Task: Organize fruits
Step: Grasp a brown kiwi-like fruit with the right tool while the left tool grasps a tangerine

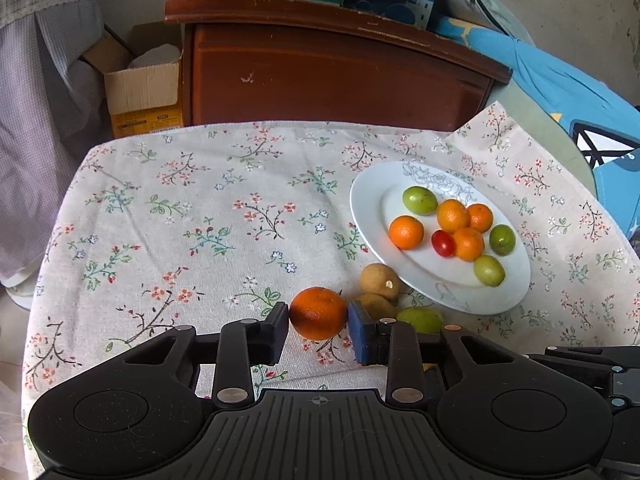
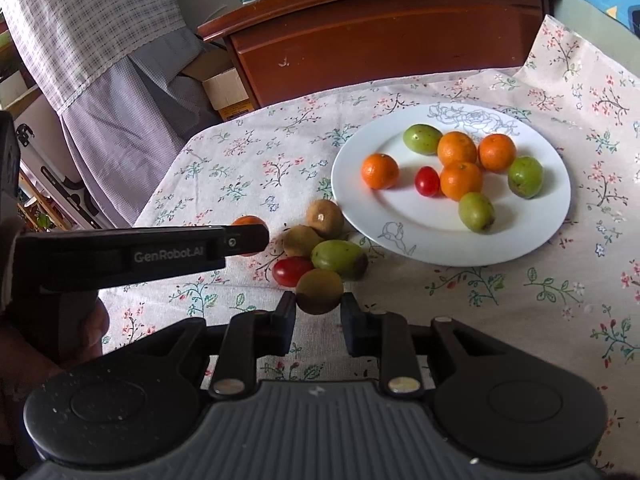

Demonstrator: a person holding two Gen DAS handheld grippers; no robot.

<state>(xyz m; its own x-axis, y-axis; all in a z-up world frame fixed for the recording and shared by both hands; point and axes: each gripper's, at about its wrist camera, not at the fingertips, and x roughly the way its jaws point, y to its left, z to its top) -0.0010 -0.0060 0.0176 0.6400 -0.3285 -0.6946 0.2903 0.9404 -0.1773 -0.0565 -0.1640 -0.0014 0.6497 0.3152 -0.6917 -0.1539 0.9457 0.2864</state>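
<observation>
Each gripper, left and right, is built from matte black plastic: 2 round discs are set beside a ribbed grey centre plate, and 2 linkage arms are fastened with silver rivets. Blue pads are fitted on the left gripper's fingers. "GenRobot.AI" is printed in white along its side.

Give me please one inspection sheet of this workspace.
Surface: floral tablecloth, wrinkled.
Job's things: white plate holds four oranges, four green fruits, one tomato; loose brown fruit, green fruit, cherry tomato beside it.
Clutter: nothing seen.
Grippers: left gripper grips an orange; right gripper grips a brown fruit.
Cables: nothing seen.
Surroundings: wooden cabinet, cardboard box.
</observation>
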